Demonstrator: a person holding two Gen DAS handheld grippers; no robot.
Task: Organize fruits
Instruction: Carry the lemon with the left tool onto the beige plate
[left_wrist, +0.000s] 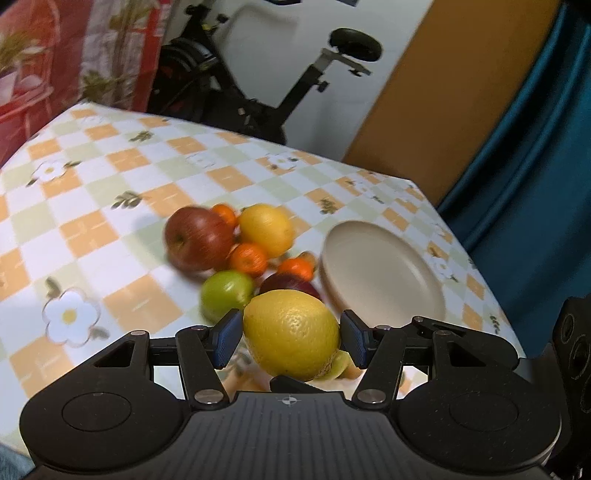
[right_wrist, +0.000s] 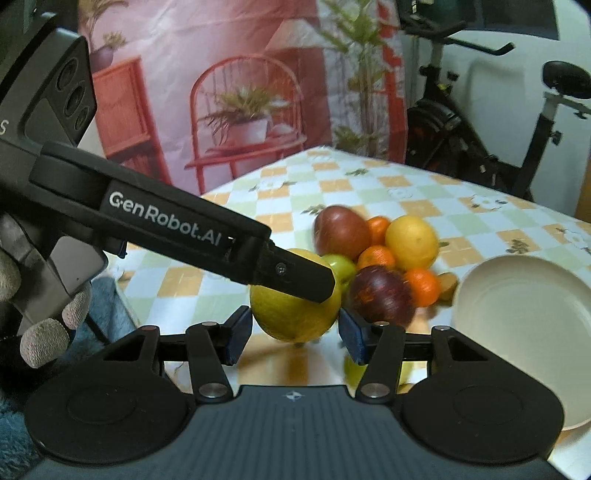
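A yellow lemon (left_wrist: 291, 334) hangs just above the checked table, and my left gripper (left_wrist: 291, 332) is shut on its two ends. In the right wrist view the same lemon (right_wrist: 291, 321) fills the gap of my right gripper (right_wrist: 295, 330), its sides against both blue pads. One left finger (right_wrist: 295, 273) crosses over it there. Behind lies a pile: a red apple (left_wrist: 197, 238), a second yellow fruit (left_wrist: 266, 229), a green apple (left_wrist: 225, 295), a dark red fruit (left_wrist: 288, 284) and small mandarins (left_wrist: 249, 260). A bare beige plate (left_wrist: 384, 273) sits to the right of the pile.
The table's right edge runs close past the plate (right_wrist: 517, 306), with a blue curtain (left_wrist: 535, 166) beyond it. An exercise bike (left_wrist: 280, 92) stands behind the table's far edge. A gloved hand (right_wrist: 44, 332) holds the left gripper's handle at the left.
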